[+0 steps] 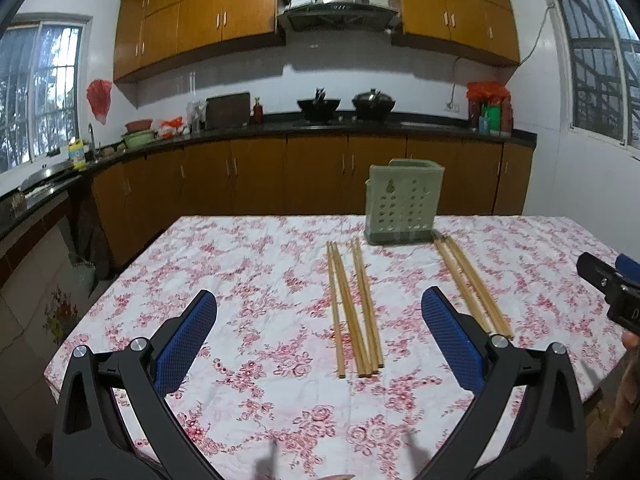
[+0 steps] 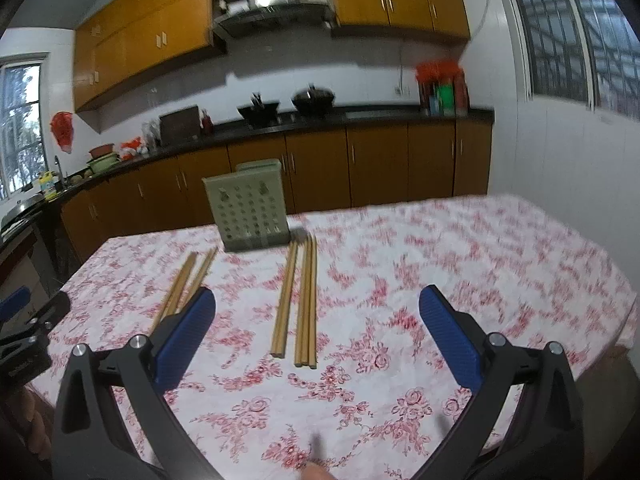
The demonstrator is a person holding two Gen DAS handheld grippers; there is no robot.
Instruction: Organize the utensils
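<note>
Both tongs, left (image 1: 319, 334) and right (image 2: 317, 332), gape wide, empty, above the desk (image 1: 248, 280). Bamboo chopsticks (image 1: 354, 308) lie before the green holder (image 1: 404, 204): light, stiff, likely roll-prone; pinching mid-length looks best.

The right wrist view is motion-blurred, so the cloth (image 2: 460, 248) pattern smears at far right. There the left gripper (image 2: 24, 320) is cut by the left edge, and the left chopsticks (image 2: 180, 284) pass behind a finger (image 2: 184, 336). The holder's (image 1: 402, 204) inside cannot be seen.
</note>
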